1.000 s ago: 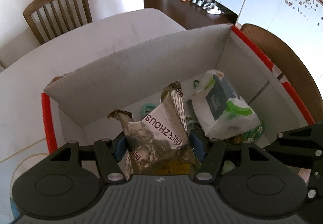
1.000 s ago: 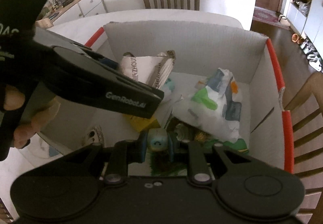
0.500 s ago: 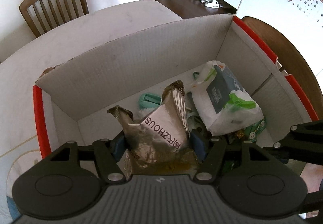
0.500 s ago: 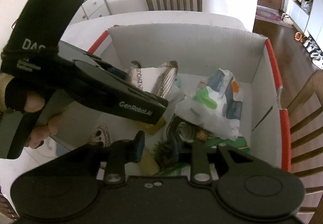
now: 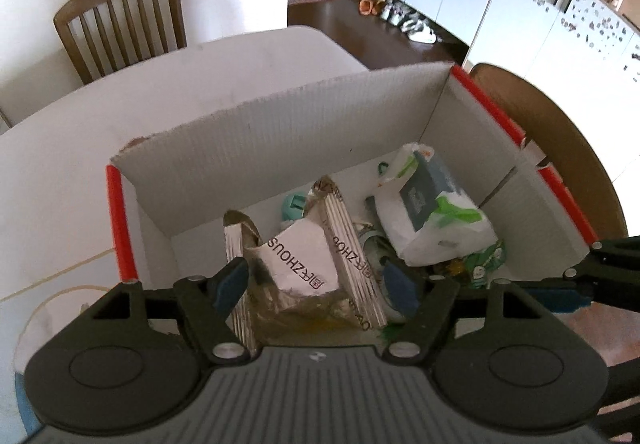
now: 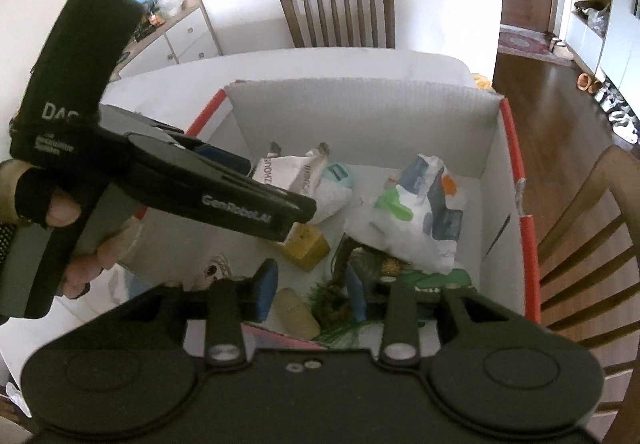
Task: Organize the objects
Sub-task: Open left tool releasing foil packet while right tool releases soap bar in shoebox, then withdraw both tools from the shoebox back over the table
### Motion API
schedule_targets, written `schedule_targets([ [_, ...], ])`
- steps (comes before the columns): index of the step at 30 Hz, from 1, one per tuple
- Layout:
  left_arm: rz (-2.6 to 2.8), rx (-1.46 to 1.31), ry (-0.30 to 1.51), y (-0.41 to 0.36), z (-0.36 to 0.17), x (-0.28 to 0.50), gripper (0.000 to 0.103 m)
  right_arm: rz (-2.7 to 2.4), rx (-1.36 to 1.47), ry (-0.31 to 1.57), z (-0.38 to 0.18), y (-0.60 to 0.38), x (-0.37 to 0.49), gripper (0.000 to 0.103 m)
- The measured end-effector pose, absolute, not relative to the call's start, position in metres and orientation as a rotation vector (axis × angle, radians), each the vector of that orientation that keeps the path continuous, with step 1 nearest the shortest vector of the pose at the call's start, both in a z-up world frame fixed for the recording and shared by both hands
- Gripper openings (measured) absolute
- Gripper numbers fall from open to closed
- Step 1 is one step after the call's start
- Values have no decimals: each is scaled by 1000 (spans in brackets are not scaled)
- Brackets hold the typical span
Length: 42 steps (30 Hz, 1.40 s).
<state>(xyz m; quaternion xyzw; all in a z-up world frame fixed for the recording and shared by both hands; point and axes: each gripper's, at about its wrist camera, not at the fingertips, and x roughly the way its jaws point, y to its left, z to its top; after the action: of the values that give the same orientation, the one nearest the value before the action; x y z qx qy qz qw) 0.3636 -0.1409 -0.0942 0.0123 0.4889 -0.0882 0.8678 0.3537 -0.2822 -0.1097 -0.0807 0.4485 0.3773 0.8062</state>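
A white cardboard box [image 5: 280, 140] with red edges stands on the table and holds several items. My left gripper [image 5: 316, 284] hangs over its near left part, jaws opening. A silver foil bag [image 5: 304, 256] printed RZHOUS stands between the blue pads, resting in the box. My right gripper [image 6: 312, 292] is over the box's near side, its jaws opening too. Only a pale lump [image 6: 296, 310] and a green spiky sprig [image 6: 332, 304] on the box floor show between its fingers. The foil bag [image 6: 288, 172] also shows behind the left gripper's arm.
The box [image 6: 360, 112] also holds a white plastic bag [image 5: 432, 212] with green and blue print, a teal item [image 6: 340, 174] and a yellow block [image 6: 306, 248]. A gloved hand [image 6: 64, 210] holds the left gripper. Wooden chairs [image 5: 120, 20] [image 6: 592, 228] stand around the white table [image 5: 60, 172].
The right jaws opened and let go of a small blue-green round toy. The left jaws widened and the foil bag spread out. Both grippers rose from the box.
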Motion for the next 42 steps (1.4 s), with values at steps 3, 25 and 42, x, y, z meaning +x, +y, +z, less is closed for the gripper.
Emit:
schedule_targets([
  [3, -185, 20, 996, -141, -84, 355, 75, 805, -166, 945, -102, -287, 350, 39],
  [25, -210, -67, 814, -114, -18, 281, 75, 826, -118, 800, -54, -303, 303, 51],
  [42, -171, -87, 761, -42, -10, 227, 87, 769, -135, 727, -38, -257, 257, 91],
])
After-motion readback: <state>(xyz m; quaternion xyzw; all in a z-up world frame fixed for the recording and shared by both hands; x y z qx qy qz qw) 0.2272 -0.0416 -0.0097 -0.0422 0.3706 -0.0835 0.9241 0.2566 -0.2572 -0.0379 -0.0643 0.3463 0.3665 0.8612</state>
